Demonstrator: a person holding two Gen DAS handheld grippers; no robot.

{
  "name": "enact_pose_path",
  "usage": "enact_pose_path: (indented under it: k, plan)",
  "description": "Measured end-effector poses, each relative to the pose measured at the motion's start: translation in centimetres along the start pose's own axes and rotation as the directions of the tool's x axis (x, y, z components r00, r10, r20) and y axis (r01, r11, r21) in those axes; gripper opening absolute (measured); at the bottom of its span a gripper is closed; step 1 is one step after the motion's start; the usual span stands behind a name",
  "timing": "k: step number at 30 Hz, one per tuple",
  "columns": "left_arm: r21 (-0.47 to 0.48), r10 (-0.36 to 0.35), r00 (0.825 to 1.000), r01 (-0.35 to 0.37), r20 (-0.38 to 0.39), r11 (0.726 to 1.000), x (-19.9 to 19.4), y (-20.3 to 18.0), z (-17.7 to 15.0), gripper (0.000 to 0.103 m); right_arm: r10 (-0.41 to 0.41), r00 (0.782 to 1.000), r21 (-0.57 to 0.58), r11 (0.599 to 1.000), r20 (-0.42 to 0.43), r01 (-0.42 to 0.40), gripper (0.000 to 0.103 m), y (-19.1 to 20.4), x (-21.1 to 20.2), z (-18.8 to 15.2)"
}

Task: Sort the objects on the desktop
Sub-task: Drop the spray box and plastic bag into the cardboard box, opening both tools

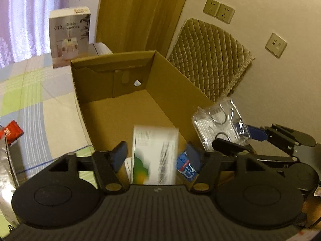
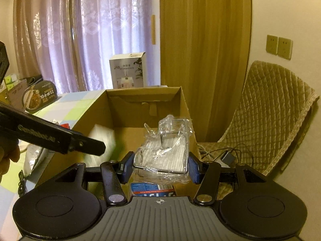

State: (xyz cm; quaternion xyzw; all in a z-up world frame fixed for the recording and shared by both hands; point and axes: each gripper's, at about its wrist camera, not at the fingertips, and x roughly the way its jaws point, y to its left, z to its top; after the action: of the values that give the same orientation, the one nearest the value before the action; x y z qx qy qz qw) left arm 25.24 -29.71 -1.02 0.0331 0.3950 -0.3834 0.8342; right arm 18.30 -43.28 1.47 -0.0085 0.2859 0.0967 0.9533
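Above the cardboard box point(image 1: 112, 108), the left gripper point(image 1: 156, 152) spreads wide around a blurred white carton point(image 1: 155, 152); at 3 o'clock, the right gripper point(image 2: 161, 166) clamps a plastic-wrapped rack point(image 2: 164, 154).

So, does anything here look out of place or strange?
One thing: the white and green box is motion-blurred between the open left gripper fingers, over the cardboard box, apparently just dropped. The right gripper is shut on the plastic-wrapped package, whose wrap looks crumpled. Nothing is spilled.
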Motion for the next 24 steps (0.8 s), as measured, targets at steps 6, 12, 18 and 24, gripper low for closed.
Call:
enact_pose_path:
  k: [6,12,18,24]
  plan:
    - [-0.021,0.025,0.999,-0.024,0.031,0.999,-1.0,0.8,0.4,0.061,0.033,0.999,0.029,0.999,-0.011,-0.033,0.052,-0.3,0.2,0.0]
    - [-0.015,0.032,0.999,-0.032,0.026,0.999,-1.3,0.9,0.3,0.061,0.054,0.998,0.008,0.998,-0.022,-0.054,0.052,0.5,0.5,0.0]
    - [0.028,0.046,0.998,-0.047,0.03,0.998,-2.2,0.7,-0.1,0.061,0.05,0.999,0.011,0.999,-0.017,-0.049,0.052,0.7,0.8,0.1]
    - [0.02,0.064,0.997,-0.065,0.034,0.998,-3.3,1.8,-0.7,0.061,0.013,0.999,0.048,0.999,0.051,-0.016,0.08,0.1,0.3,0.8]
